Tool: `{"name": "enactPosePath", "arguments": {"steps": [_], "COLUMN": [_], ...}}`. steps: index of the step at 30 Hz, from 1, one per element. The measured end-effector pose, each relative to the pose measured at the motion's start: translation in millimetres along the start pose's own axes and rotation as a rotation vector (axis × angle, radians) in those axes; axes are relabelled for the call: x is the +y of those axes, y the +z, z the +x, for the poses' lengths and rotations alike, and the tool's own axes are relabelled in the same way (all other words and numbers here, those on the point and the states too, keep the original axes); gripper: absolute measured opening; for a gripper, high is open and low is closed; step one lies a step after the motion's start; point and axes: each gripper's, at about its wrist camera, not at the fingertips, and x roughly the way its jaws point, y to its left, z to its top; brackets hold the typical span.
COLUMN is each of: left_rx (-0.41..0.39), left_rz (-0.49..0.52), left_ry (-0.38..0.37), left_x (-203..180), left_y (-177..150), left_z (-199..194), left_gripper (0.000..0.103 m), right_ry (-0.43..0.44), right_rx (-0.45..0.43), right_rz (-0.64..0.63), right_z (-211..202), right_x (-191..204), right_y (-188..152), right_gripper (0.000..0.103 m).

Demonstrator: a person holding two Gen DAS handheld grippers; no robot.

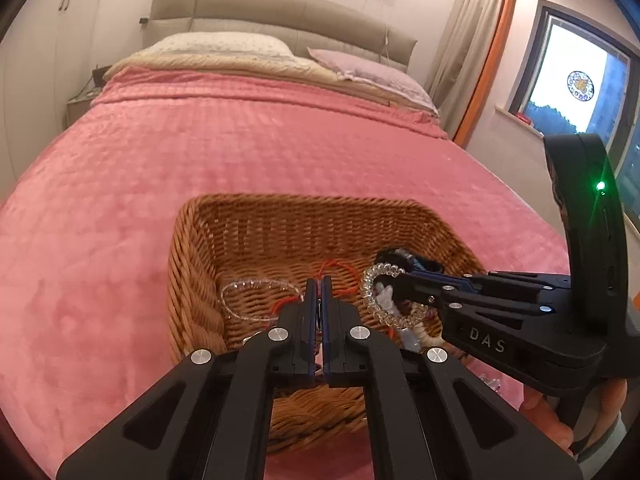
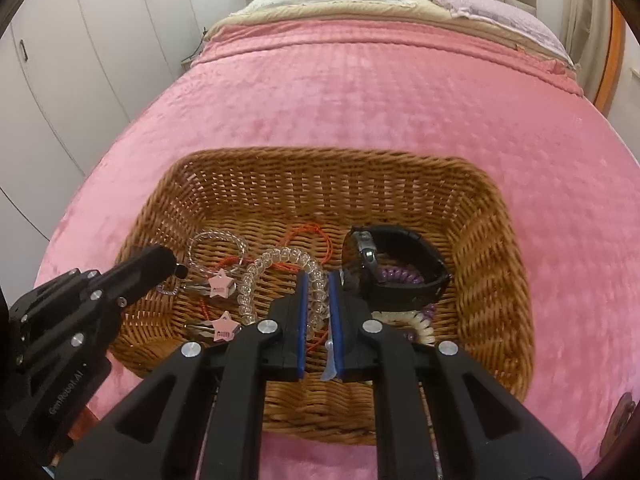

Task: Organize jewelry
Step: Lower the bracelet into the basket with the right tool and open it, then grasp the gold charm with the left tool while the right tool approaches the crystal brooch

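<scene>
A wicker basket (image 2: pixel 492 280) sits on a pink blanket. In it lie a clear bead bracelet (image 2: pixel 216 246), a red cord (image 2: pixel 308 230), a black watch band (image 2: pixel 404 256), purple (image 2: pixel 404 276) and cream (image 2: pixel 420 324) coil ties, and two pink star clips (image 2: pixel 221 285). My right gripper (image 2: pixel 318 280) is shut on a clear coil hair tie (image 2: pixel 280 258) and holds it over the basket; it also shows in the left wrist view (image 1: pixel 390 286), where the tie (image 1: pixel 374 300) hangs as a ring. My left gripper (image 1: pixel 319 282) is shut above the basket's left part (image 1: pixel 188 280), with only a thin dark sliver between its pads.
The pink blanket (image 2: pixel 380 112) covers a wide bed with pillows (image 1: pixel 224 44) and a padded headboard at the far end. White wardrobes (image 2: pixel 100 40) stand to the left, a curtain and window (image 1: pixel 576 80) to the right. A hand (image 1: pixel 540 404) holds the right gripper's handle.
</scene>
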Motion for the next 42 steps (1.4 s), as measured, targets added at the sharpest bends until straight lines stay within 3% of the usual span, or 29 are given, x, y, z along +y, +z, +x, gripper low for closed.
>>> {"name": "enactPosePath", "arguments": {"steps": [6,9,12,16,17,19,21,25,29,33,38,40,42], "left_rx": [0.003,-0.004,-0.021,-0.073,-0.086,-0.124,-0.174,-0.238,-0.3,-0.308,-0.2,-0.119,-0.046], "left_rz": [-0.016,-0.006,0.006,0.004,0.002,-0.016,-0.022,0.003,0.057,0.102,0.145,0.158,0.151], "left_ry": [0.009,0.014,0.025,-0.001,-0.015,-0.048,-0.059,-0.063,-0.059,-0.033,0.005,0.014,-0.003], "left_x": [3.7,0.6,-4.0,-13.0,-15.2,-21.8,-32.7,-62.4,-91.4,-113.4,-122.6,-122.6,-119.3], "left_y": [-3.6,-5.2,-6.4,-9.1,-10.4,-14.1,-17.9,-21.0,-25.9,-39.5,-68.3,-82.1,-93.6], "left_z": [2.2,-5.3,-14.9,-46.3,-54.6,-75.5,-96.5,-131.9,-158.9,-162.3,-123.6,-98.1,-73.8], "left_gripper": [0.002,0.014,0.041,0.044,0.047,0.065,0.071,0.085,0.091,0.093,0.09,0.075,0.072], "right_ry": [0.007,0.025,0.03,0.038,0.037,0.034,0.023,-0.003,-0.037,-0.059,-0.058,-0.039,-0.028], "right_rx": [0.013,0.018,0.013,-0.012,-0.018,-0.048,-0.101,-0.189,-0.214,-0.19,-0.094,-0.057,-0.018], "right_rz": [0.009,0.016,0.022,0.019,0.017,0.011,0.003,-0.014,-0.008,-0.004,-0.004,0.008,0.019], "right_z": [2.8,0.2,-10.2,-35.8,-42.0,-63.6,-92.8,-144.5,-176.8,-175.8,-134.5,-120.5,-105.0], "right_x": [-1.0,-2.8,-4.5,-6.8,-7.5,-12.1,-19.6,-32.9,-50.4,-66.8,-84.3,-90.0,-94.7], "right_y": [-1.9,-3.2,-7.2,-15.8,-17.9,-25.9,-36.2,-52.4,-66.7,-80.7,-104.4,-113.8,-121.1], "right_gripper": [0.009,0.009,0.01,0.011,0.016,0.029,0.051,0.056,0.056,0.056,0.056,0.056,0.056]}}
